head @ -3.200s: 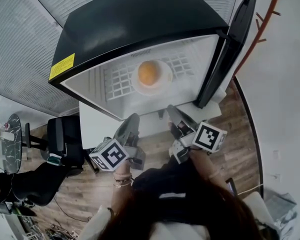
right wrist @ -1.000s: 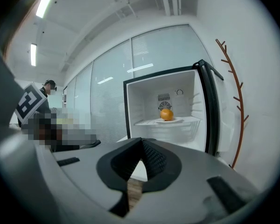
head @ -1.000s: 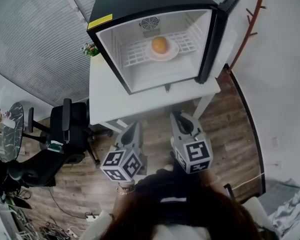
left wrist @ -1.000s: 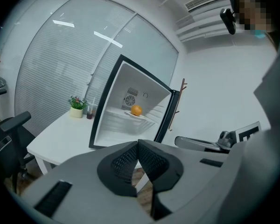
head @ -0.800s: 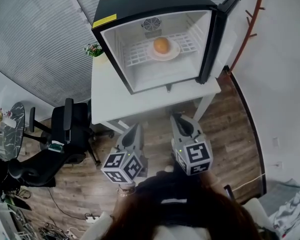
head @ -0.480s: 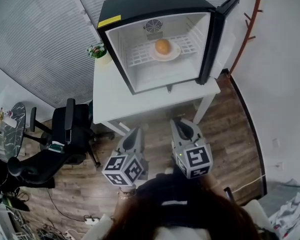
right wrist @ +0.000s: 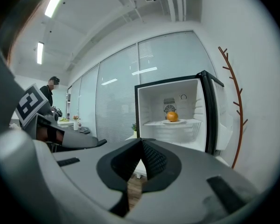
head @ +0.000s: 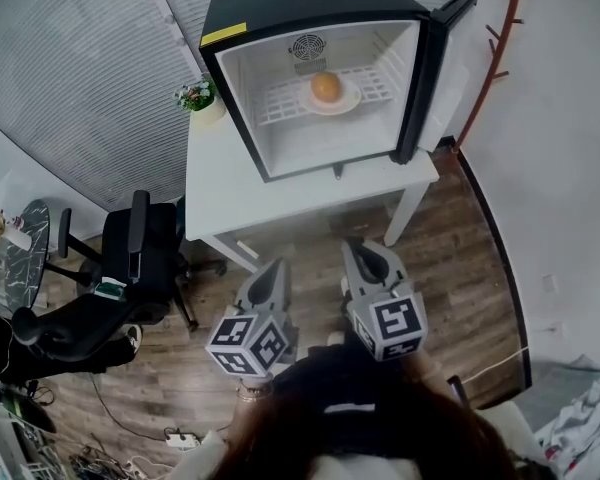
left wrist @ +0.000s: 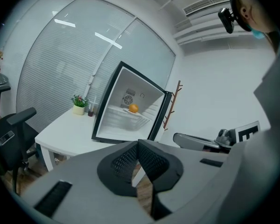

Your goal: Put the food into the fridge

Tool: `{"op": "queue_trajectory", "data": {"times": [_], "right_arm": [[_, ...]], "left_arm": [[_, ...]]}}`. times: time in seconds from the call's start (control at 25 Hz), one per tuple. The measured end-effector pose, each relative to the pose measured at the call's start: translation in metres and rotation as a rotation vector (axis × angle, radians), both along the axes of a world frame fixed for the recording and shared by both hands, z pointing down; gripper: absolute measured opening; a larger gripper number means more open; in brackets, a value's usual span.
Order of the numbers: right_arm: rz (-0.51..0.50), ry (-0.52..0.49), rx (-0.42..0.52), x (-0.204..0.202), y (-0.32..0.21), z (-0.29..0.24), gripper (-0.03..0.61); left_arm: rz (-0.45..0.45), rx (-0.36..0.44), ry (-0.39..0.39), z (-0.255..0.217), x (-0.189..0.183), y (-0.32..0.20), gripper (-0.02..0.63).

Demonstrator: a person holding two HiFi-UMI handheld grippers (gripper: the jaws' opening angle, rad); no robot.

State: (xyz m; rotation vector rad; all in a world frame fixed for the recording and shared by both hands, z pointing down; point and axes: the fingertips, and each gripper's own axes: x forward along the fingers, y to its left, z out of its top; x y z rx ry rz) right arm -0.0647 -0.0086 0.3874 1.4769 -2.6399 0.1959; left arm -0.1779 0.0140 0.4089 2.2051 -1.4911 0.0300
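While both grippers are held low and close to the person's body, the one orange (head: 326,86) sits on a single white plate (head: 347,102) on the wire shelf (head: 278,104) inside the fridge (head: 310,8), well ahead of both sets of jaws. The fridge's one door (head: 436,76) stands open, ahead of the right gripper and off to its right. The fridge rests on one white table (head: 230,183); a small potted plant (head: 198,96) stands on the table's far corner, ahead and to the left of the left gripper. One black office chair (head: 140,258) stands on the wooden floor (head: 450,258) to the left of the left gripper.

The left gripper (head: 277,265) and the right gripper (head: 353,247) lie side by side, near each other, both pointing forward toward the table. Each gripper's jaws are pressed together at the tips with nothing between them.
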Motion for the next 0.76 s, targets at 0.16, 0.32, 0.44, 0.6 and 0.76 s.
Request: {"op": "queue_trajectory", "data": {"times": [0.16, 0.32, 0.44, 0.6, 0.76], "right_arm": [[0.005, 0.008, 0.024, 0.003, 0.002, 0.000, -0.008], [0.009, 0.011, 0.021, 0.005, 0.005, 0.003, -0.008], [0.016, 0.005, 0.021, 0.007, 0.006, 0.004, -0.008], [0.018, 0.007, 0.024, 0.009, 0.004, 0.004, -0.008], [0.023, -0.001, 0.022, 0.010, 0.003, 0.005, -0.008]], "left_arm": [[-0.004, -0.003, 0.008, 0.003, 0.002, 0.004, -0.006], [-0.001, -0.013, 0.015, 0.007, 0.004, 0.007, -0.006], [0.006, -0.020, 0.018, 0.010, 0.007, 0.007, -0.006], [0.016, -0.024, 0.021, 0.011, 0.011, 0.004, -0.008], [0.021, -0.030, 0.029, 0.014, 0.014, 0.003, -0.007]]}}
